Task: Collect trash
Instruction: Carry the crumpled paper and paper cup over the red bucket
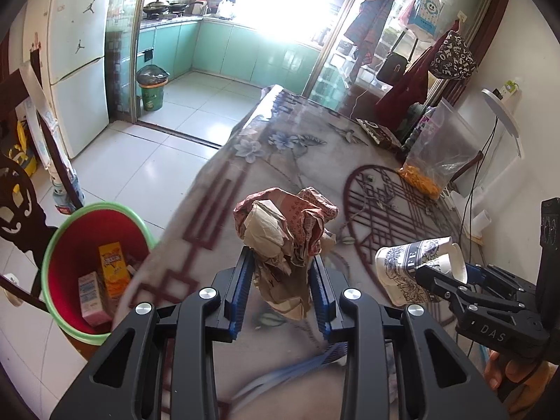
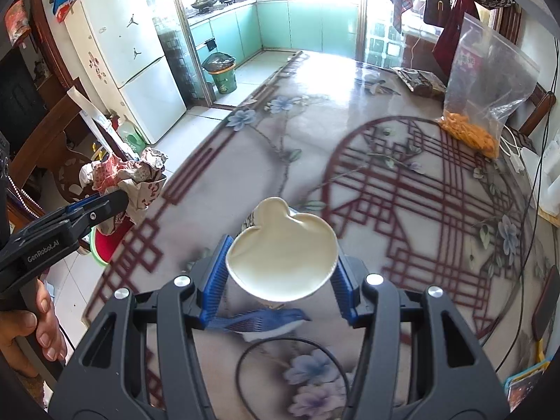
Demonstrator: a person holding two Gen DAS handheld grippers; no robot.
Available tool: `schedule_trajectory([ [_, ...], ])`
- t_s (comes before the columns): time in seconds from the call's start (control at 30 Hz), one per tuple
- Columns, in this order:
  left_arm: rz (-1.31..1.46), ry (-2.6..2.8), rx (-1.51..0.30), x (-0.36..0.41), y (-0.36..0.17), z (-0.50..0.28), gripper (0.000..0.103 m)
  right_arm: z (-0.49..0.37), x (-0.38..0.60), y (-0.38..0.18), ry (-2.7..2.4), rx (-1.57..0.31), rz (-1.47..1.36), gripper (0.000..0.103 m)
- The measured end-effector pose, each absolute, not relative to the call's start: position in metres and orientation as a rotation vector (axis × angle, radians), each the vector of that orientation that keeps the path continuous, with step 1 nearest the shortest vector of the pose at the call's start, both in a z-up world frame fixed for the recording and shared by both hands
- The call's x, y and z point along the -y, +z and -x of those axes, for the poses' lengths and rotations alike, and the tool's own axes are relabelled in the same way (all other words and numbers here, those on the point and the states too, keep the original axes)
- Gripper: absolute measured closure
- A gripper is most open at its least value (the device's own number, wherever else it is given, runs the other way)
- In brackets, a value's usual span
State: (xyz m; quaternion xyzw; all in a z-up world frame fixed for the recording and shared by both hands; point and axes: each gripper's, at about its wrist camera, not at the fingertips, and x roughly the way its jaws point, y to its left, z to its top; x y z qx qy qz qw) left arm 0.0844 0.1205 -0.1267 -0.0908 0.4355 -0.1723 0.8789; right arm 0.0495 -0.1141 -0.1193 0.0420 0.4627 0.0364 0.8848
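My left gripper [image 1: 281, 262] is shut on a crumpled red-and-brown paper wrapper [image 1: 285, 225] and holds it above the table's left edge; it also shows in the right wrist view [image 2: 126, 175]. My right gripper [image 2: 280, 259] is shut on a squashed white paper cup [image 2: 281, 253] with a blue pattern, held above the table; the cup also shows in the left wrist view [image 1: 416, 264]. A red bin with a green rim [image 1: 91, 266] stands on the floor left of the table, with cartons inside.
The table [image 2: 385, 182] has a flowered cloth with a red lattice print. A clear bag of orange snacks [image 2: 479, 112] and a dark packet [image 2: 418, 80] sit at its far right. Cables lie along the right edge. A green bin [image 1: 152, 87] stands in the kitchen doorway.
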Motion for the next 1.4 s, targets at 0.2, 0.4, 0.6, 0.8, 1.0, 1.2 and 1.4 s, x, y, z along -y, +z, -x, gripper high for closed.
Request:
schedule_trajectory([
  [0.2, 0.209, -0.344, -0.914, -0.162, -0.13, -0.085, 0.073, -0.052, 0.077, -0.117, 0.074, -0.96, -0.075, 0.051],
  [0.4, 0.237, -0.302, -0.911, -0.206, -0.135, -0.086, 0.073, -0.057, 0.041, -0.115, 0.093, -0.955, -0.049, 0.051],
  [0.6, 0.26, -0.25, -0.927, -0.243, -0.147, -0.083, 0.073, -0.063, 0.008, -0.118, 0.126, -0.963, -0.022, 0.051],
  [0.8, 0.28, -0.187, -0.931, -0.277, -0.154, -0.083, 0.073, -0.07, -0.025, -0.119, 0.167, -0.965, 0.003, 0.051],
  [1.0, 0.296, -0.133, -0.942, -0.304, -0.162, -0.087, 0.073, -0.077, -0.05, -0.121, 0.203, -0.973, 0.025, 0.051],
  [1.2, 0.304, -0.106, -0.963, -0.318, -0.169, -0.095, 0.073, -0.086, -0.075, -0.117, 0.239, -0.965, 0.051, 0.051],
  [1.4, 0.302, -0.098, -0.982, -0.324, -0.178, -0.103, 0.073, -0.096, -0.098, -0.116, 0.282, -0.969, 0.081, 0.051],
])
